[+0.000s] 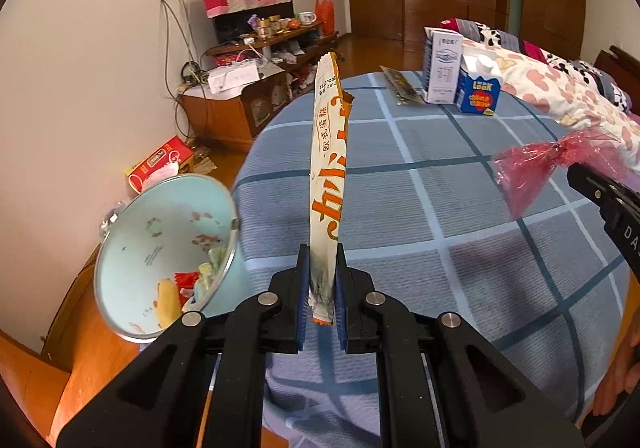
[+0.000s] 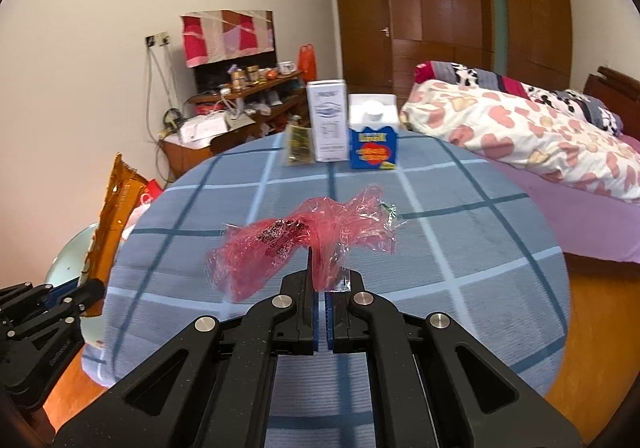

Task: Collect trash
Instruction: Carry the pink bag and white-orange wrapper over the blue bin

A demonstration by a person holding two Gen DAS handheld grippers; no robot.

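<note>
My left gripper (image 1: 322, 272) is shut on a long white and orange snack wrapper (image 1: 328, 176), held upright above the round table's left side. The wrapper also shows in the right wrist view (image 2: 114, 216). A pale blue trash bin (image 1: 160, 248) with several wrappers inside stands below at the left of the table. My right gripper (image 2: 322, 280) is shut on a crumpled red cellophane wrapper (image 2: 304, 244), held above the table; that wrapper shows in the left wrist view (image 1: 536, 168) at the right.
The round table has a blue checked cloth (image 1: 440, 208). At its far side stand a white carton (image 2: 328, 124), a blue carton (image 2: 372, 140) and a flat dark packet (image 2: 298, 146). A bed (image 2: 540, 144) is at the right, a cluttered cabinet (image 1: 240, 88) at the left.
</note>
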